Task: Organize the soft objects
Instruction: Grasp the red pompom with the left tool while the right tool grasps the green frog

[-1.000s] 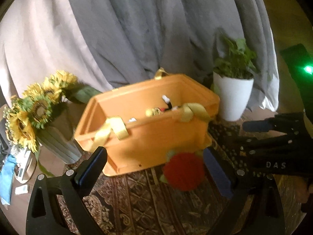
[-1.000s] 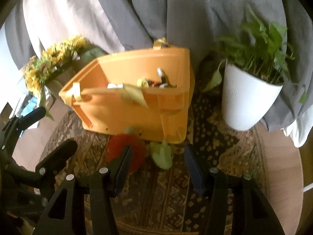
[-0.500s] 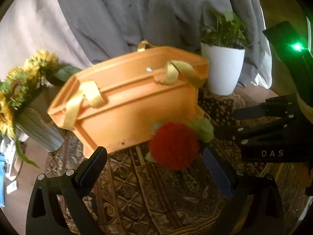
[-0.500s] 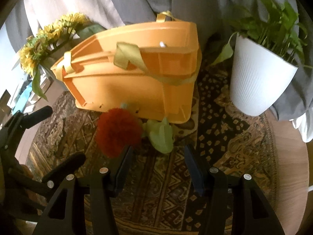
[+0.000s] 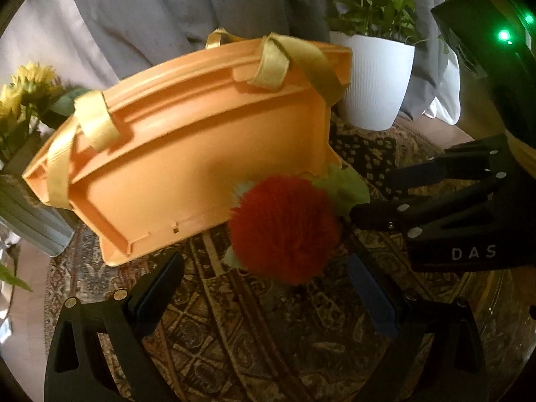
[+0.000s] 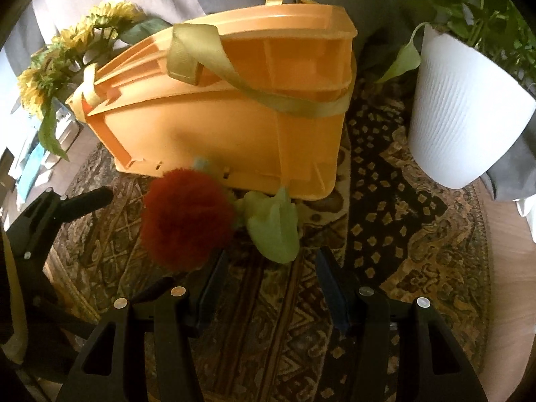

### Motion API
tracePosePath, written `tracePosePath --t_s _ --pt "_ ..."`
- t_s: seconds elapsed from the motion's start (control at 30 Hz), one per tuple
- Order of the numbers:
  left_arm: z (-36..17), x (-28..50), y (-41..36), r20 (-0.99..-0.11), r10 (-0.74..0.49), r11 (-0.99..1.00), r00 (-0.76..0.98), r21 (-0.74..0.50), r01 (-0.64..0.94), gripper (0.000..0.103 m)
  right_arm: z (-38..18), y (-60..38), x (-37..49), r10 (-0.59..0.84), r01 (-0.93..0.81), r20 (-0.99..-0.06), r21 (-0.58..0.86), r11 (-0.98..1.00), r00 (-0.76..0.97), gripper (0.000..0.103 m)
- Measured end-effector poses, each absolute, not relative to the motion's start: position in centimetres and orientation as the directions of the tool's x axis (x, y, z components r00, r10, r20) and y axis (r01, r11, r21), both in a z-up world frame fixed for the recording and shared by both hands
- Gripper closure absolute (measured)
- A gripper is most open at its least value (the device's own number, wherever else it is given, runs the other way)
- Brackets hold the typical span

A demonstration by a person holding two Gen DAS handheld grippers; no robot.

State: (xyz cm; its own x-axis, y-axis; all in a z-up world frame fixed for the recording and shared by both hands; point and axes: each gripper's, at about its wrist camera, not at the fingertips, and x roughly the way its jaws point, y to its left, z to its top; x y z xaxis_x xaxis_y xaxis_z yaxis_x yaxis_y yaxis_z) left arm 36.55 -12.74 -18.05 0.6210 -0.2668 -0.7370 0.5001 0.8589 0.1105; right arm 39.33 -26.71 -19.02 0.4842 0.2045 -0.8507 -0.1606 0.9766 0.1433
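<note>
The red fluffy toy [image 5: 284, 227] lies on the patterned rug [image 5: 268, 335], its green leaf [image 6: 273, 231] spread out to one side, both pressed close against the foot of the orange basket [image 5: 201, 154]. I judge the toy is out here because it has not yet been sorted; the basket, with its yellow straps [image 6: 214, 63] hanging loose, looks like the place soft things go, though I cannot see inside it from here.

My left claw [image 5: 264, 288] is spread wide and empty, angled down at the rug. The red toy sits just ahead of it, a little nearer the right-hand finger, not yet between the pads [image 5: 375, 298]. My right claw [image 6: 268, 278] stands partly spread, also holding nothing; the green leaf lies just beyond its tips, roughly centred, while the red ball sits off towards its left finger. In the left view the right claw shows from the side, close to the leaf.

I read this as the approach to a pickup, one claw on each part of the toy.

A white plant pot [image 6: 465, 127] stands to the right of the basket, sunflowers [image 6: 67, 47] to its left, grey cloth [image 5: 201, 6] behind.
</note>
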Motion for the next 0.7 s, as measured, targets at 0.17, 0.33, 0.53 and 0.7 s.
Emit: tracePosePath --t_s 0.17,0.33,0.53,0.7 --pt "-18.6 37.9 -13.0 -0.746 -0.284 0.858 0.602 0.083 0.507 0.005 -19.7 -26.9 40.4 0.218 -0.148 -0.857 0.167 0.975 0.468 0.048" --pt "-18.9 39.1 -13.2 -0.746 -0.288 0.853 0.6 0.085 0.515 0.008 -20.1 -26.8 41.3 0.227 -0.148 -0.856 0.178 0.973 0.464 0.048" --pt "-19.1 40.5 -13.3 -0.748 -0.299 0.856 0.592 0.064 0.513 0.016 -20.5 -26.7 42.5 0.249 -0.141 -0.854 0.207 0.968 0.457 0.051" --pt "-19.5 41.3 -13.3 -0.759 -0.324 0.855 0.564 0.02 0.518 0.033 -21.1 -26.7 42.9 0.27 -0.135 -0.855 0.235 0.963 0.443 0.061"
